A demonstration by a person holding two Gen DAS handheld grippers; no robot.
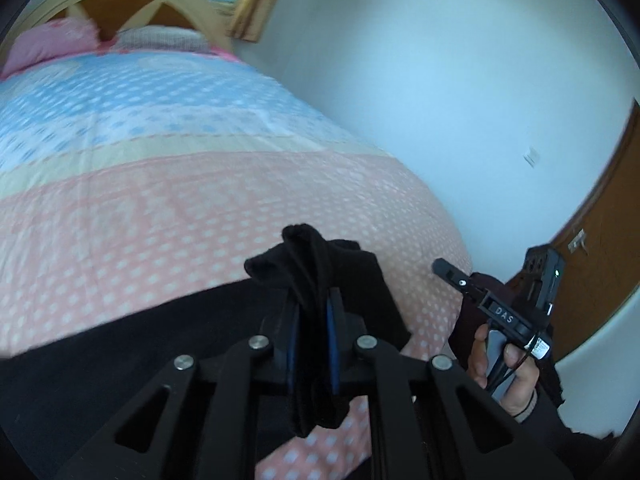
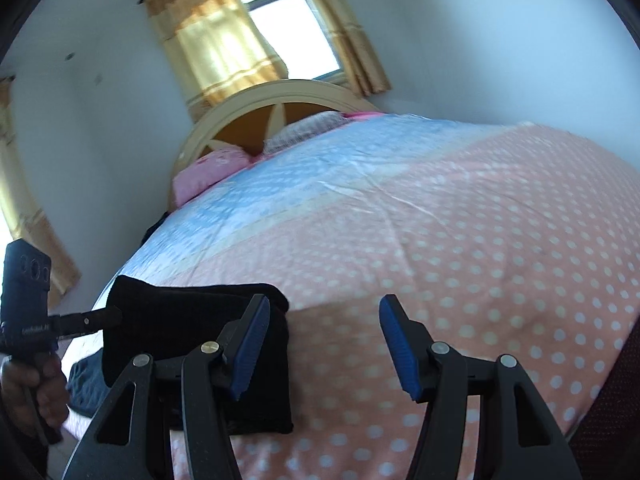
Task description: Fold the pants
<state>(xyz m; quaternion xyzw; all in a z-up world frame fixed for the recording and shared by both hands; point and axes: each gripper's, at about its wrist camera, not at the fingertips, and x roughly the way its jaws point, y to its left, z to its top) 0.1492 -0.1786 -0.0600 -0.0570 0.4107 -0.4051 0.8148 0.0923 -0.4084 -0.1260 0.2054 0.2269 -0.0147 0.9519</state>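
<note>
Left wrist shows our left gripper [image 1: 314, 316] clamping bunched black pants [image 1: 320, 272]; right gripper [image 2: 322, 344] gapes empty. Perhaps 1 fold remains.

Black pants [image 2: 200, 332]; bedspread [image 2: 460, 248] pink with white polka dots, blue-dotted band toward 11 o'clock; gripper pads [image 2: 400, 350] blue; curtains [image 2: 216, 44] golden-yellow.

I read "DAS" on the right gripper [image 1: 505, 314]; lettering on the left gripper [image 2: 34, 329] is probably illegible.
</note>
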